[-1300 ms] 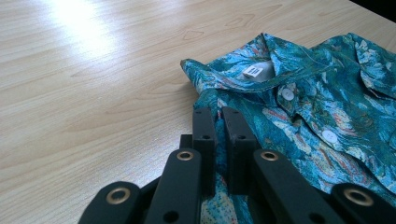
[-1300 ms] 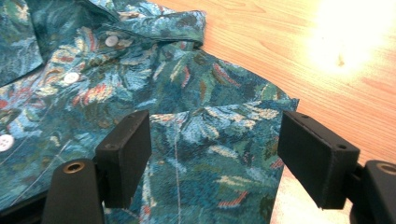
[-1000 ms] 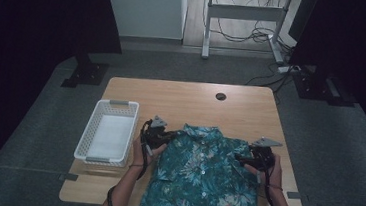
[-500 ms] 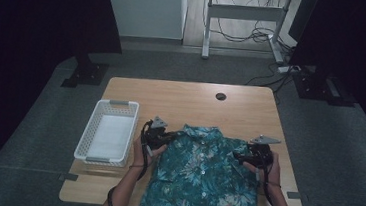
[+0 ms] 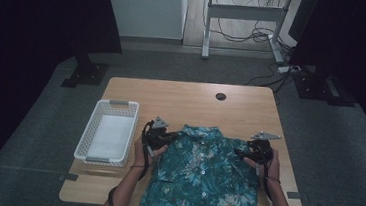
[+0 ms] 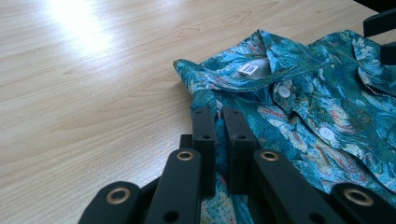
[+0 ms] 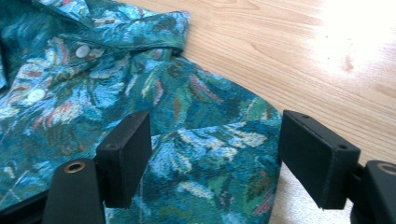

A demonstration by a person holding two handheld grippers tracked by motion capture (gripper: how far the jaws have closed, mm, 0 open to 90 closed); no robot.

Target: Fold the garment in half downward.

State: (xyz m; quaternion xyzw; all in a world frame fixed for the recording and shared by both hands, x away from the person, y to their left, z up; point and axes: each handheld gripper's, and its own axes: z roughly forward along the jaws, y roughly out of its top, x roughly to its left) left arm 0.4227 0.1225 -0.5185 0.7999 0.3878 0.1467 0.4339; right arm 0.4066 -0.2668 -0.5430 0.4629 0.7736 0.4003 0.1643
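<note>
A teal floral shirt (image 5: 199, 179) lies buttoned and face up on the wooden table (image 5: 191, 103), its hem hanging over the near edge. My left gripper (image 5: 164, 137) is at the shirt's left shoulder. In the left gripper view its jaws (image 6: 218, 122) are shut on a fold of the shirt (image 6: 308, 107) near the collar. My right gripper (image 5: 243, 152) rests at the right shoulder. In the right gripper view it (image 7: 215, 140) stands open, its jaws wide apart over the shirt (image 7: 140, 93) fabric.
A white slatted basket (image 5: 109, 132) sits on the table's left side, beside my left hand. A round cable hole (image 5: 220, 96) is at the back middle. Desk legs and cables (image 5: 242, 33) stand on the floor beyond the table.
</note>
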